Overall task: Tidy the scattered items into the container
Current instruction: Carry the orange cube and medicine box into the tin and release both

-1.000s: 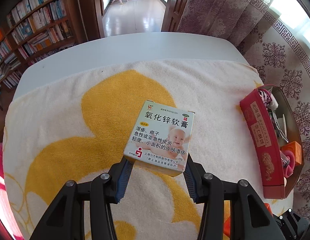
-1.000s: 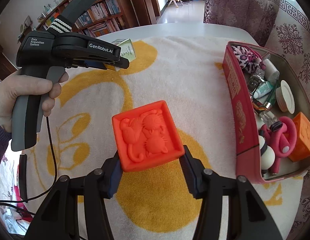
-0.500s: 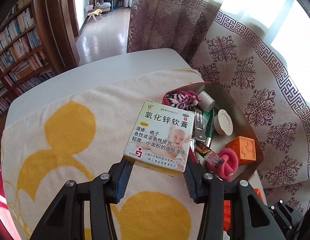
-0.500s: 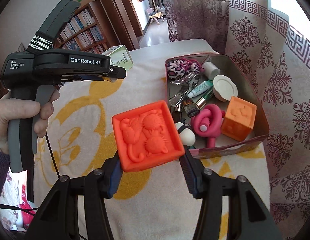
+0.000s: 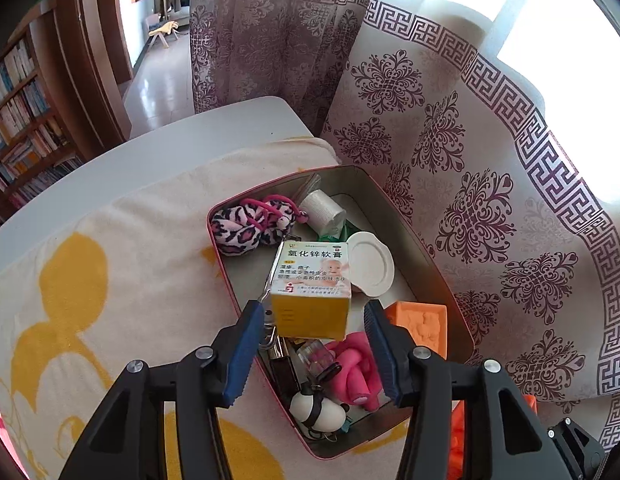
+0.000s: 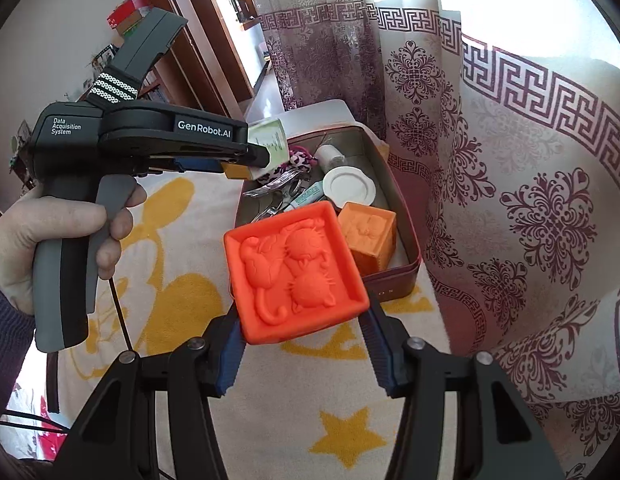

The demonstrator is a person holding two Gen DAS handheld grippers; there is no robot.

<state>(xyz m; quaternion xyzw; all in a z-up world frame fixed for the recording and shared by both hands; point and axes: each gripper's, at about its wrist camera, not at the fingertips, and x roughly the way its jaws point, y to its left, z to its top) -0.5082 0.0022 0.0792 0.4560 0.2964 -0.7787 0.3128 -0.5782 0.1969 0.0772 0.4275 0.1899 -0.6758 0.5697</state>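
Left wrist view: the left gripper (image 5: 316, 346) is held above the red tin (image 5: 438, 268), pointing steeply down. Its jaws have just been opening and now stand apart. The ointment box (image 5: 312, 292) is seen between and just ahead of the blue pads (image 5: 246, 354); a gap is visible on each side, so the box is not pressed by either pad. Whether the box already rests on the tin's contents cannot be told. Below the gripper, inside the tin, a pink toy (image 5: 356, 368), a small panda figure (image 5: 318, 410), an orange block (image 5: 422, 322), a white lid (image 5: 370, 264) and a leopard-print scrunchie (image 5: 250, 228) are noted.

Right wrist view: the right gripper (image 6: 304, 342) is closed on the orange relief block (image 6: 296, 272), which is clamped by both pads at its lower edge, relief face toward the camera. The tin (image 6: 394, 280) lies just beyond the block, on the yellow-patterned towel (image 6: 270, 412). To the left, the other gripper (image 6: 250, 156) is held by a hand (image 6: 62, 236) over the tin's far end, the box (image 6: 272, 142) at its tips.
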